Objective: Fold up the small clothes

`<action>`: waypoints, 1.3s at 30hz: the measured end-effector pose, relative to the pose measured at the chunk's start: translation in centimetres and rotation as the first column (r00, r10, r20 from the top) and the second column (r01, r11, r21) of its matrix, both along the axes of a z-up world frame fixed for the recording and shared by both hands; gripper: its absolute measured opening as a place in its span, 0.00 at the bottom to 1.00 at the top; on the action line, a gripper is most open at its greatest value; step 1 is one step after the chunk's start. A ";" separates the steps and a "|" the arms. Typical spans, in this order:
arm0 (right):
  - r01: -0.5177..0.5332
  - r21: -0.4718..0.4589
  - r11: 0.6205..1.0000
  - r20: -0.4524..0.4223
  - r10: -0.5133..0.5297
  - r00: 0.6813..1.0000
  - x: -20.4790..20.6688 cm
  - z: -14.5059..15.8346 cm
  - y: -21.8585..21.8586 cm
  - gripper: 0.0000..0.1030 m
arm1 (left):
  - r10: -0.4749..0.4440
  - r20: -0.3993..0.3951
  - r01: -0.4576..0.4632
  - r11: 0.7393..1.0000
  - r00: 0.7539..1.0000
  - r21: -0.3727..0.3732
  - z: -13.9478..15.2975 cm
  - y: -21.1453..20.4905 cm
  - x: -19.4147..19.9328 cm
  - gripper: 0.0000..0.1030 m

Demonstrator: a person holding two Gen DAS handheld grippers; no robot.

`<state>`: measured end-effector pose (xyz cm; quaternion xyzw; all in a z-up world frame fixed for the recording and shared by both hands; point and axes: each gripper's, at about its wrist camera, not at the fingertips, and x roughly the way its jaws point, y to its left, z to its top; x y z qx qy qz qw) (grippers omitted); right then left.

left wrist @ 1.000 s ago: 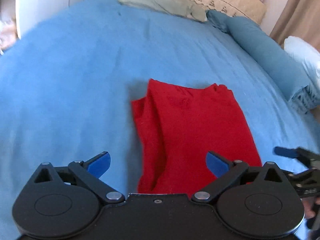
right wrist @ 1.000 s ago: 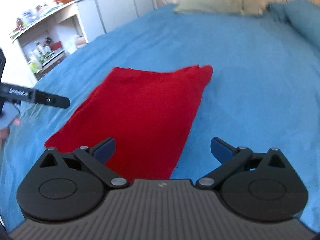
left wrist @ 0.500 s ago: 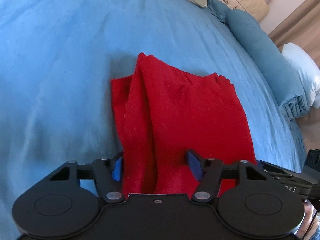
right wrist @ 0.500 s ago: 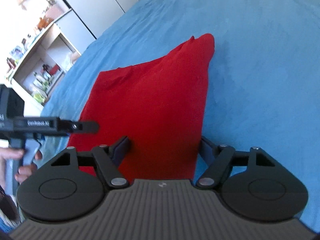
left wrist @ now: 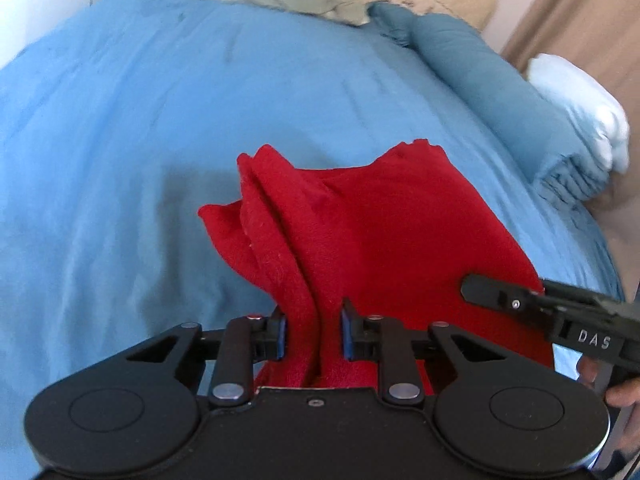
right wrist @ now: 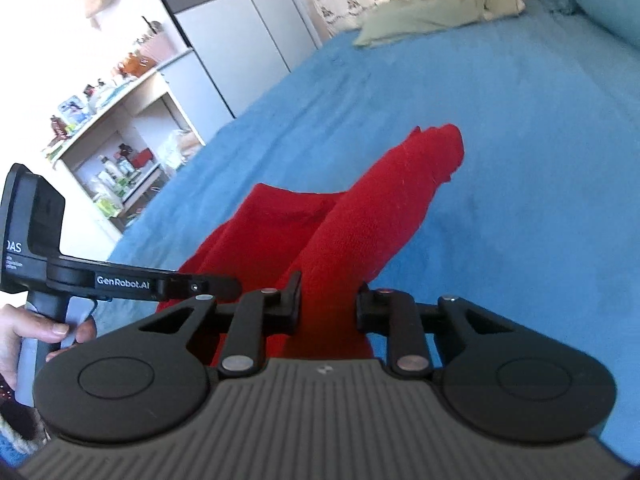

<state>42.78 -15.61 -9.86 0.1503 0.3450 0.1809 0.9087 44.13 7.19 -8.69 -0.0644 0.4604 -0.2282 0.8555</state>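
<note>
left gripper (left wrist: 312,334), right gripper (right wrist: 328,304) – both pinching red cloth (left wrist: 392,240)

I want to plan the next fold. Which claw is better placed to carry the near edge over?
Neither clearly. The left claw and right claw each pinch a near corner of the red garment; probably both lift together.

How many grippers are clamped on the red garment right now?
2: the left gripper pinches the red garment at its near left edge; the right gripper pinches its near right edge.
</note>
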 end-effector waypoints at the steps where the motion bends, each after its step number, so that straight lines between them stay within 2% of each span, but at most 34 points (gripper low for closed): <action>1: -0.002 -0.008 1.000 0.009 0.002 1.000 -1.3 0.9 -0.6 0.37 | -0.010 0.017 0.010 1.000 1.000 -0.005 0.8 -0.5 -1.4 0.26; 4: -0.002 -0.022 1.000 0.034 0.002 0.999 -5.3 2.4 -2.7 0.37 | -0.049 0.051 0.050 0.999 0.997 -0.015 1.8 -2.4 -4.6 0.26; 8: 0.011 -0.025 1.000 0.017 -0.011 1.000 -10.3 2.4 -5.6 0.37 | -0.071 0.054 0.072 0.997 0.996 -0.028 1.0 -5.2 -9.1 0.26; 15: 0.041 0.015 0.999 -0.066 -0.040 0.997 -17.2 -2.9 -11.1 0.37 | -0.084 -0.009 0.084 0.996 0.996 0.018 -3.9 -9.6 -13.7 0.26; 17: 0.051 0.005 0.999 -0.077 -0.050 0.996 -18.2 -5.0 -11.9 0.38 | -0.074 0.006 0.074 0.996 0.997 0.052 -4.6 -10.2 -14.2 0.27; 19: 0.066 0.035 0.997 -0.084 -0.062 0.994 -18.9 -6.5 -12.9 0.38 | -0.063 0.017 0.062 0.996 0.998 0.056 -5.1 -10.4 -14.4 0.28; 21: 0.081 0.061 0.995 -0.077 -0.076 0.994 -19.2 -7.3 -13.3 0.40 | -0.051 0.015 0.050 0.997 0.999 0.053 -5.1 -11.1 -14.1 0.28; 23: 0.083 0.049 0.995 -0.065 -0.080 0.995 -19.3 -7.5 -13.3 0.42 | -0.052 0.021 0.051 0.996 0.998 0.068 -5.0 -11.6 -13.9 0.29; 25: 0.080 0.026 0.996 -0.054 -0.079 0.995 -19.3 -7.6 -12.9 0.45 | -0.053 0.025 0.051 0.996 0.998 0.077 -5.1 -12.0 -14.1 0.32; 26: 0.081 0.015 0.997 -0.050 -0.080 0.996 -19.3 -7.5 -12.4 0.49 | -0.053 0.031 0.050 0.995 0.998 0.081 -5.1 -11.6 -14.3 0.39; 27: 0.084 0.005 0.996 -0.044 -0.084 0.996 -19.3 -7.3 -12.1 0.55 | -0.047 0.040 0.043 0.995 0.998 0.087 -5.0 -11.2 -14.6 0.43; 28: 0.103 -0.024 0.994 -0.036 -0.103 0.994 -19.4 -6.9 -12.0 0.69 | -0.038 0.051 0.034 0.995 0.998 0.090 -5.0 -10.5 -15.0 0.46; 30: 0.151 -0.100 0.983 0.015 -0.150 0.989 -20.0 -6.1 -11.8 0.71 | -0.008 0.084 -0.001 0.994 0.996 0.107 -4.6 -9.8 -15.3 0.60; 31: 0.164 -0.124 0.978 0.034 -0.161 0.986 -20.2 -5.8 -11.7 0.72 | 0.006 0.095 -0.017 0.994 0.995 0.110 -4.6 -9.5 -15.5 0.63; 33: 0.171 -0.142 0.975 0.024 -0.170 0.985 -20.3 -5.7 -12.0 0.74 | 0.037 0.093 -0.046 0.994 0.995 0.098 -4.9 -8.8 -15.4 0.72; 36: 0.176 -0.152 0.973 -0.009 -0.180 0.984 -20.0 -6.6 -12.3 0.75 | 0.062 0.068 -0.067 0.995 0.996 0.076 -5.7 -8.1 -15.2 0.74; 39: 0.210 -0.113 0.971 -0.050 -0.217 0.975 -19.7 -7.8 -13.0 0.82 | 0.077 0.043 -0.080 0.994 0.996 0.080 -7.1 -8.0 -15.0 0.76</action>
